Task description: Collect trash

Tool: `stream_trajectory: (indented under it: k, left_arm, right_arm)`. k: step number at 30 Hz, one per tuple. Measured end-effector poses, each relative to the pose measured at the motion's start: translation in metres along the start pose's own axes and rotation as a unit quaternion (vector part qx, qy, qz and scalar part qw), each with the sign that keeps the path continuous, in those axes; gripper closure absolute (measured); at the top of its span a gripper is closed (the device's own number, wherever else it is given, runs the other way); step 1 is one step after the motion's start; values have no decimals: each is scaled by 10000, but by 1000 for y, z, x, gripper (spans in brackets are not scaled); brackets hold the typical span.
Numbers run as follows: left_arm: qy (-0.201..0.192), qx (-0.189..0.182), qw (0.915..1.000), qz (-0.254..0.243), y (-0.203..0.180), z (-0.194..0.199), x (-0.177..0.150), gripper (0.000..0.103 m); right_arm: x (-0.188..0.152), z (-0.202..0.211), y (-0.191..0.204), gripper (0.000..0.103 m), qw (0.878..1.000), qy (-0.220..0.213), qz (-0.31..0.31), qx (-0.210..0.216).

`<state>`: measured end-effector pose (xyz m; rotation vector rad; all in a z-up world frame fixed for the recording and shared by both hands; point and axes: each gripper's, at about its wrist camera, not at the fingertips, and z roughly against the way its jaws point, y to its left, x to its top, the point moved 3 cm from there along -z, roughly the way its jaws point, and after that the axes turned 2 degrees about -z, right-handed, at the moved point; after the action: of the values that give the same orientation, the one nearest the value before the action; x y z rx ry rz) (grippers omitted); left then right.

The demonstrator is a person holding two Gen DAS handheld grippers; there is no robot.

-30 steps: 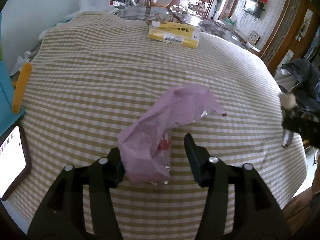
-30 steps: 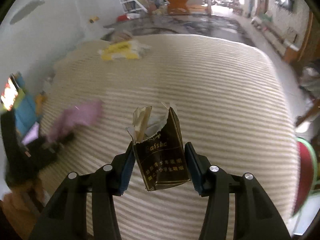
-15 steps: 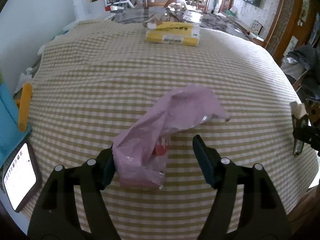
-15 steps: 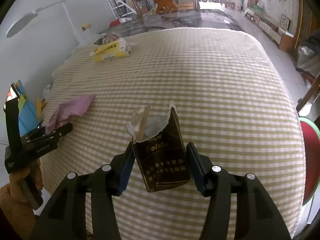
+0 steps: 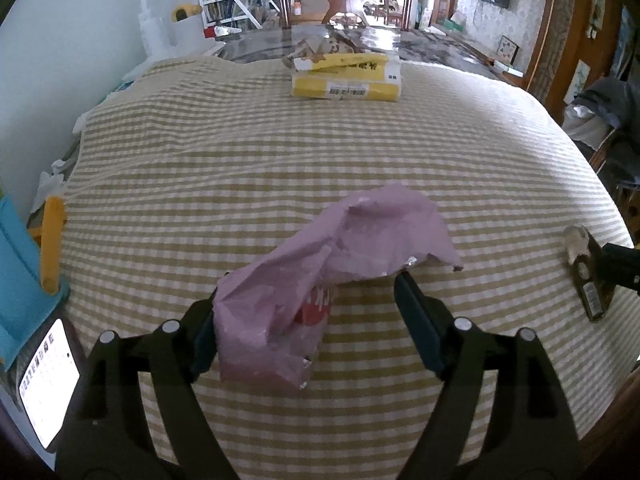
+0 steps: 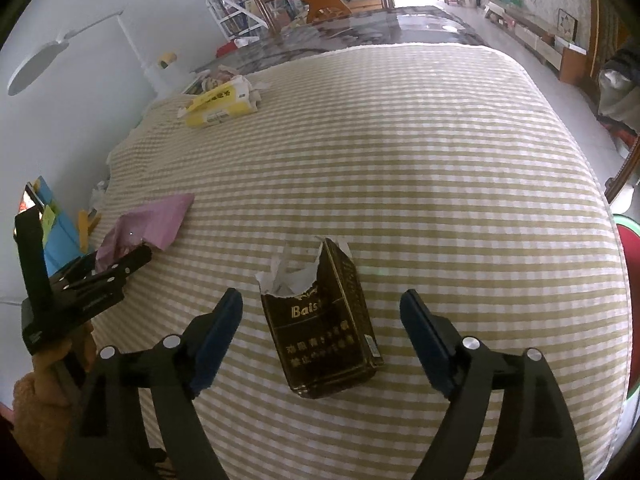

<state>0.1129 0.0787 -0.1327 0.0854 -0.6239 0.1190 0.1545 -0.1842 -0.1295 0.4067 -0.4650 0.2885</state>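
Observation:
A crumpled pink wrapper (image 5: 320, 276) with a red patch lies on the checked tablecloth (image 5: 280, 152) between the wide-open fingers of my left gripper (image 5: 306, 320); the left finger touches it. In the right wrist view the wrapper (image 6: 148, 226) and left gripper (image 6: 100, 280) show at the left. A torn dark brown cigarette pack (image 6: 324, 324) lies on the cloth between the wide-open fingers of my right gripper (image 6: 320, 332), touching neither. The pack (image 5: 586, 276) also shows at the right edge of the left wrist view.
A yellow tissue pack (image 5: 346, 78) lies at the table's far edge, also seen in the right wrist view (image 6: 220, 104). A phone with a lit screen (image 5: 48, 376), a blue box (image 5: 16, 264) and an orange stick (image 5: 52, 248) sit at the left. A red chair (image 6: 630, 280) stands right.
Both grippers have opened. The right one let go of the cigarette pack, which now lies on the cloth. The left one released the pink wrapper.

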Motion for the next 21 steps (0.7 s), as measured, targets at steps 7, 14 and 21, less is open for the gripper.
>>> stream_trajectory:
  k: [7, 14, 21]
  left_arm:
    - [42, 47, 10000, -50, -1, -10, 1, 27]
    - [-23, 45, 9999, 114, -1, -8, 2, 57]
    - [-155, -108, 9996, 212, -10, 6, 3, 76]
  right_arm:
    - [0, -5, -1, 24, 10000, 58, -61, -15]
    - [-2, -10, 4, 24, 9999, 135, 37, -39]
    - [-4, -12, 6, 33, 9996, 156, 202, -151]
